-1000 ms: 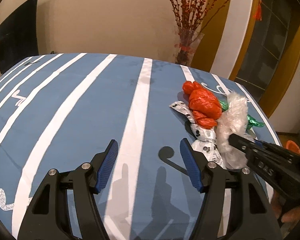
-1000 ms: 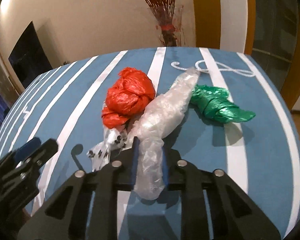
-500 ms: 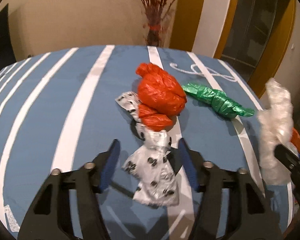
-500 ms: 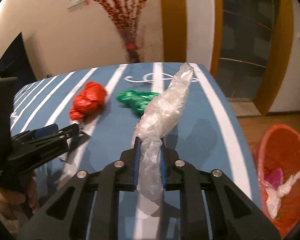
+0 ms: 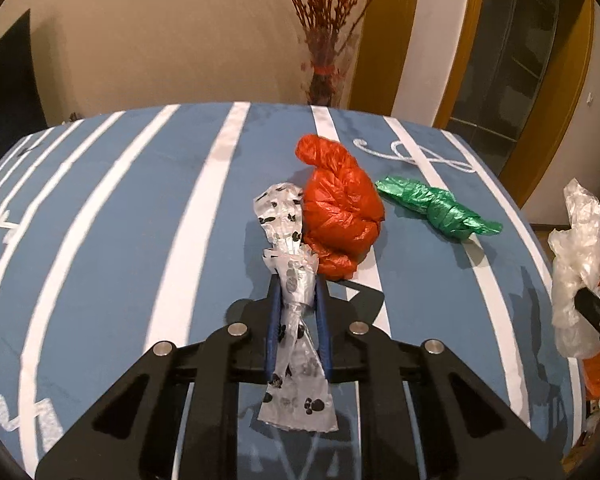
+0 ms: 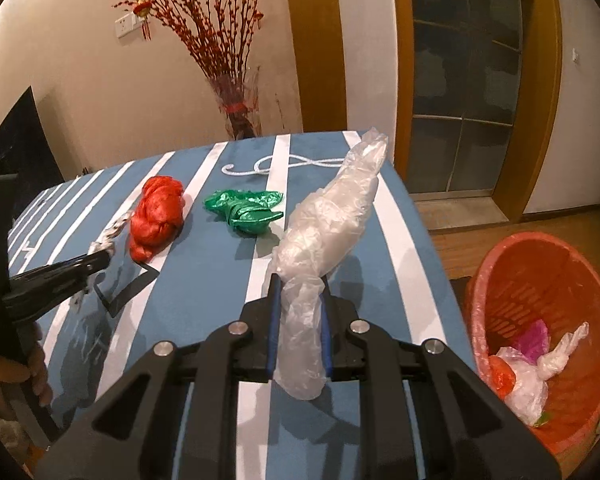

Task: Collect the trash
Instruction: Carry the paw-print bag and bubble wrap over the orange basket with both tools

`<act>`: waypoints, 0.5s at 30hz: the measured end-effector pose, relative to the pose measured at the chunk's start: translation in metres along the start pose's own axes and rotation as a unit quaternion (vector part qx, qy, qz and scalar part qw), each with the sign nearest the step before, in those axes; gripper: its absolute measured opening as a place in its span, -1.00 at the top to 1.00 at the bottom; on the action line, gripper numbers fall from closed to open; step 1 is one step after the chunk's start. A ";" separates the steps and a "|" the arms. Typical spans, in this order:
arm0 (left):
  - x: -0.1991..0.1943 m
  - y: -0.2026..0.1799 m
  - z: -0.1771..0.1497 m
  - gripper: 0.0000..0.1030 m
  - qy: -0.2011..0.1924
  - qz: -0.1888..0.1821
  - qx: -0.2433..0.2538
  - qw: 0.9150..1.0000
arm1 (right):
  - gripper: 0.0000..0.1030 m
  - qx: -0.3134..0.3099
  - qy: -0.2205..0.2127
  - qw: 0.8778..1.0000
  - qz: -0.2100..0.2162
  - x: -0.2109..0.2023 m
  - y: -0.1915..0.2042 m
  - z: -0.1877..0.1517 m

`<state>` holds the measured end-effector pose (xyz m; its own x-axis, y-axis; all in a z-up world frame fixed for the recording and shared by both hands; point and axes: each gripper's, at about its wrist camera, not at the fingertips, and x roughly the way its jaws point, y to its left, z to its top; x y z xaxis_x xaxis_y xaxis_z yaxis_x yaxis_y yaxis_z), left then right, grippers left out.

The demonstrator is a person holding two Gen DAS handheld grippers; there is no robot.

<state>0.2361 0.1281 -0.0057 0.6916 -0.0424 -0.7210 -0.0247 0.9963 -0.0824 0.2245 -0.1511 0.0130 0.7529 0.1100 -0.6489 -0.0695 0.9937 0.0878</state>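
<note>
Paw-print plastic bag (image 5: 296, 280) is now clamped in our left gripper (image 5: 297, 300), which was open a moment ago; our right gripper (image 6: 299, 300) keeps the clear bag (image 6: 332, 216) pinched, nearing the orange basket (image 6: 500, 264).

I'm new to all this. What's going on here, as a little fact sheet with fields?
Left gripper: shut on the white paw-print plastic bag
Right gripper: shut on the clear crumpled plastic bag
On the table: orange plastic bag, green plastic bag
Table: blue cloth with white stripes
Bin: orange basket on the floor beside the table, already holding some bags
</note>
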 end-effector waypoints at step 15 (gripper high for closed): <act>-0.074 -0.079 -0.005 0.69 -0.047 -0.082 0.043 0.995 | 0.66 0.020 -0.056 0.998 -0.035 -0.075 -0.046 -0.009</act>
<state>0.1834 0.0524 0.0506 0.7459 -0.2026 -0.6345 0.1540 0.9793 -0.1316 0.1648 -0.2049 0.0507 0.8238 0.0354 -0.5658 0.0102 0.9970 0.0771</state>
